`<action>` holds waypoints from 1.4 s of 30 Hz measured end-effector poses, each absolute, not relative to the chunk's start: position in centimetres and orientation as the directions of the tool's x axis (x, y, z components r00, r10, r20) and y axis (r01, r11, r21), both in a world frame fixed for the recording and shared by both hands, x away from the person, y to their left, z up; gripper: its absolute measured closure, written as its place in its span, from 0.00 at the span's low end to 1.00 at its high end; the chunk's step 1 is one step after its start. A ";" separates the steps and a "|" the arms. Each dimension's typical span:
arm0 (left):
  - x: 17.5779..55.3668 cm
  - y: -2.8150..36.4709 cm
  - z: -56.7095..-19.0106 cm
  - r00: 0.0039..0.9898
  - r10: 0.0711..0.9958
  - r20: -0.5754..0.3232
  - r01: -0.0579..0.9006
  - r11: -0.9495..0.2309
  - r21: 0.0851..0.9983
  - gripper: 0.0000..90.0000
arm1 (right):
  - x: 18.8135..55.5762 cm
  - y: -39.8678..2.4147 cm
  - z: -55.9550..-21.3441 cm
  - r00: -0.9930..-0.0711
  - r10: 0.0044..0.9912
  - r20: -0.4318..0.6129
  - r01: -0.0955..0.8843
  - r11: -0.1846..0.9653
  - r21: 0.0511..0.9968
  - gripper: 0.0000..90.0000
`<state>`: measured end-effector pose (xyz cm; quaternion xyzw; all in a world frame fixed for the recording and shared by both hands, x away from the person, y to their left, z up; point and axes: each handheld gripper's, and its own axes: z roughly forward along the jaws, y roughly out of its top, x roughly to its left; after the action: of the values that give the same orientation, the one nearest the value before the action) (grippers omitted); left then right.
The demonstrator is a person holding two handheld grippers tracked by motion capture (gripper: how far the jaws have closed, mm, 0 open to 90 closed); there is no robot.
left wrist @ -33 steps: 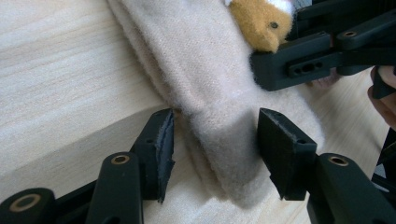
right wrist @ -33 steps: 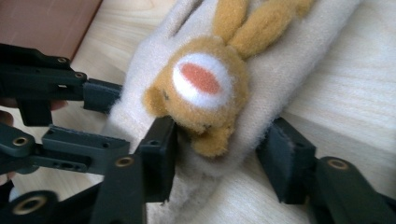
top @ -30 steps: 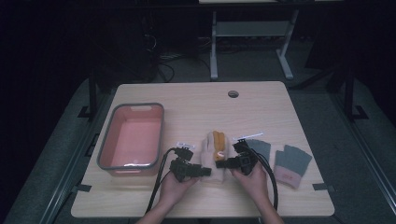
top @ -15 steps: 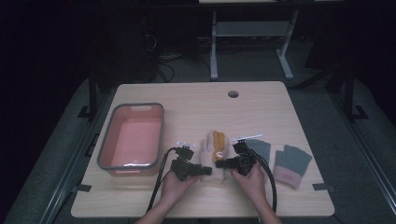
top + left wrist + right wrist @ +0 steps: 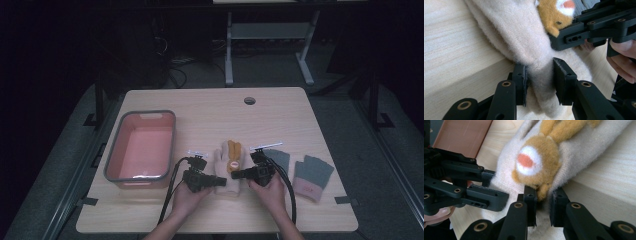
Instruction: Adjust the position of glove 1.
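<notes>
Glove: a cream fleece glove [image 5: 231, 165] with an orange-brown plush animal face sewn on it lies near the front middle of the pale wooden desk [image 5: 210, 110], between the two hands.
Left claw: the left claw [image 5: 540, 83] has just been closing and now pinches a fold at the glove's cuff edge, pads pressed into the fleece; in the high view it sits at the glove's left side [image 5: 216, 181].
Right claw: the right claw [image 5: 542, 203] has likewise just been closing and clamps the glove's edge just beside the plush face, narrow with fabric between the pads; from above it is at the glove's right side [image 5: 239, 174].
Tub: a pink plastic tub with a grey rim [image 5: 111, 165] stands left of the glove, apart from it.
Other gloves: two grey fingerless knit gloves [image 5: 311, 176] lie to the right.
</notes>
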<state>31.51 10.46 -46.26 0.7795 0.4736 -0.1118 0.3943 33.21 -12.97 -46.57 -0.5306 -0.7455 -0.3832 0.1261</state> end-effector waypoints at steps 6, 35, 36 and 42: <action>31.5 10.6 -46.0 0.525 0.644 -0.556 0.827 -0.231 0.513 0.74 | 33.0 -12.9 -46.1 -0.402 0.692 0.600 0.891 0.143 0.431 0.89; 31.6 11.2 -46.1 0.521 0.665 -0.534 0.827 -0.240 0.508 0.70 | 33.5 -12.8 -46.5 -0.360 0.715 0.599 0.910 0.130 0.393 0.67; 31.6 11.2 -46.2 0.522 0.666 -0.532 0.827 -0.245 0.505 0.70 | 33.5 -12.8 -46.5 -0.360 0.715 0.599 0.910 0.130 0.393 0.67; 31.9 11.3 -46.4 0.502 0.673 -0.544 0.841 -0.233 0.488 0.64 | 33.7 -13.0 -46.8 -0.322 0.691 0.647 0.929 0.101 0.355 0.67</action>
<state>31.86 11.26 -46.42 0.7774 0.4868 -0.1100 0.3829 33.73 -13.05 -46.78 -0.5593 -0.7242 -0.3699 0.1611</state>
